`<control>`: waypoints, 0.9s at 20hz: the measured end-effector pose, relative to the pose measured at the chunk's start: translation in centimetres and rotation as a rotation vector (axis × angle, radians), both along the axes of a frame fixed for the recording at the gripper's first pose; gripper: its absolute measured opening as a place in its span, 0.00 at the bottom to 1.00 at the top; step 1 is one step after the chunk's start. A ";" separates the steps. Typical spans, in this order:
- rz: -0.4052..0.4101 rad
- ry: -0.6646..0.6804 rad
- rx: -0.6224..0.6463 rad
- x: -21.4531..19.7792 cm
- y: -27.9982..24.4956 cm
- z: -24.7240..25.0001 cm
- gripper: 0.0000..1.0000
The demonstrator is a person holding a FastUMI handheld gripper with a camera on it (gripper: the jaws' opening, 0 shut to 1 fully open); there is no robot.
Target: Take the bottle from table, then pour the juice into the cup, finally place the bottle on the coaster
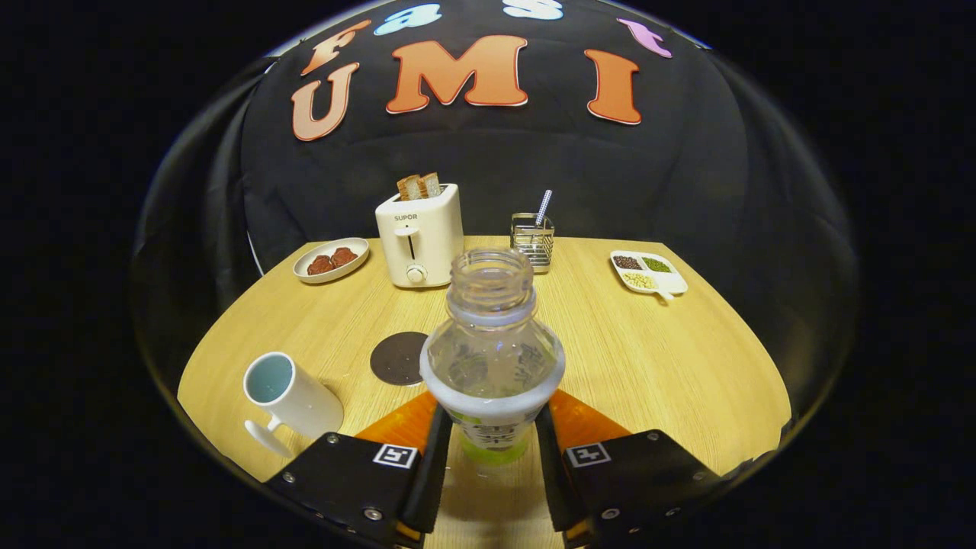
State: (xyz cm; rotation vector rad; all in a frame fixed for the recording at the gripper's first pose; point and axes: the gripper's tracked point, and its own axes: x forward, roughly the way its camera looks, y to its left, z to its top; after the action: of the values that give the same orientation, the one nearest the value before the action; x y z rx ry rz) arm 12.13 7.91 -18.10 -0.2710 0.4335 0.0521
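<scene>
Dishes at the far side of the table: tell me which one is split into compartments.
The white tray beyond the bottle the gripper holds; its sections hold separate piles. The oval plate beside the toaster is undivided.

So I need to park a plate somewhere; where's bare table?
Bare wood lies between the bottle, held between the gripper fingers, and the divided tray. Crowded: toaster, rack, coaster, cup.
</scene>
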 end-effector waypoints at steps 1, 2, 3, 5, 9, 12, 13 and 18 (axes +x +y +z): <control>-0.013 0.001 -0.018 -0.6 -0.1 0.5 0.56; -0.024 -0.008 -0.040 -0.9 -0.1 1.2 0.56; -0.028 -0.023 -0.068 -1.4 0.1 2.2 0.56; -0.029 -0.054 -0.132 -2.1 0.6 4.1 0.56; -0.009 -0.106 -0.286 -2.9 1.9 6.9 0.56; 0.025 -0.151 -0.444 -3.0 3.1 8.4 0.56; 0.036 -0.163 -0.491 -3.0 3.6 8.6 0.56; 0.107 -0.190 -0.656 -2.9 6.4 8.6 0.56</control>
State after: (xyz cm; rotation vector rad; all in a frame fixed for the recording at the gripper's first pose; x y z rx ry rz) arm 9.21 14.36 -9.50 -0.9369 0.2350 -0.0132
